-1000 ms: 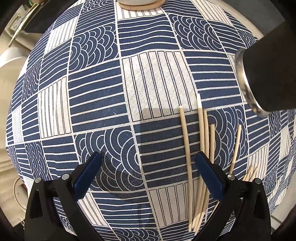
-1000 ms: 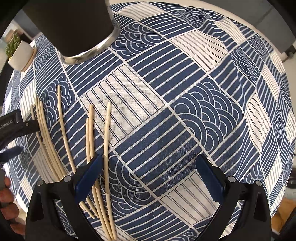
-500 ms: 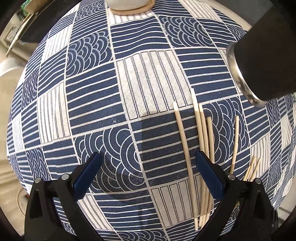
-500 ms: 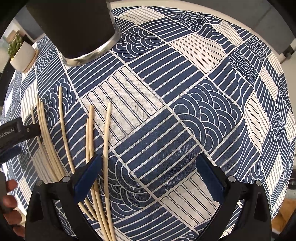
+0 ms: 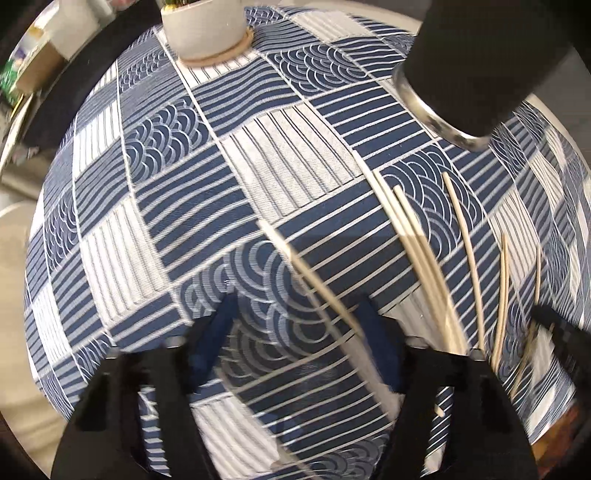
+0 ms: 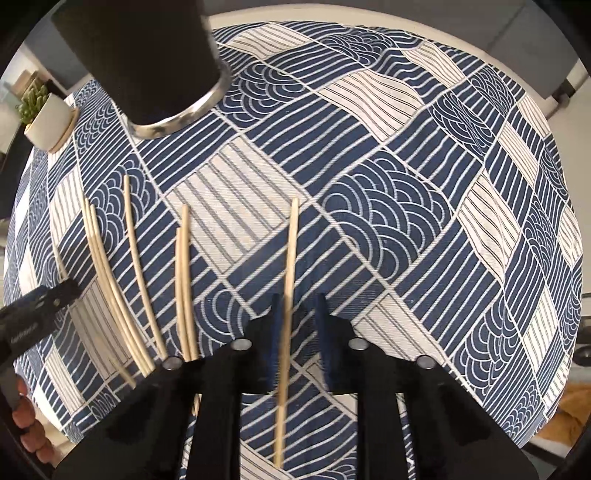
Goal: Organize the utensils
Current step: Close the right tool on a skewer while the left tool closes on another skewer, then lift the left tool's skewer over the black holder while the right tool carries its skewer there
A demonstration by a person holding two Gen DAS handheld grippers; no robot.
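Several pale wooden chopsticks lie side by side on a blue-and-white patterned tablecloth. A tall black holder with a steel base ring stands beyond them; it also shows in the left wrist view. My right gripper has its blue pads closing around one chopstick, with a small gap still on the right side. My left gripper is partly closed around another chopstick, which lies slanted between its pads; the view is blurred. More chopsticks lie to its right.
A small white plant pot on a wooden coaster stands at the far edge of the table; it also shows in the right wrist view. The left gripper's body and a hand show at the left of the right wrist view.
Both grippers have narrowed from wide open. Each has moved sideways over one chopstick, which now lies between its pads. The left view has swung and blurred.
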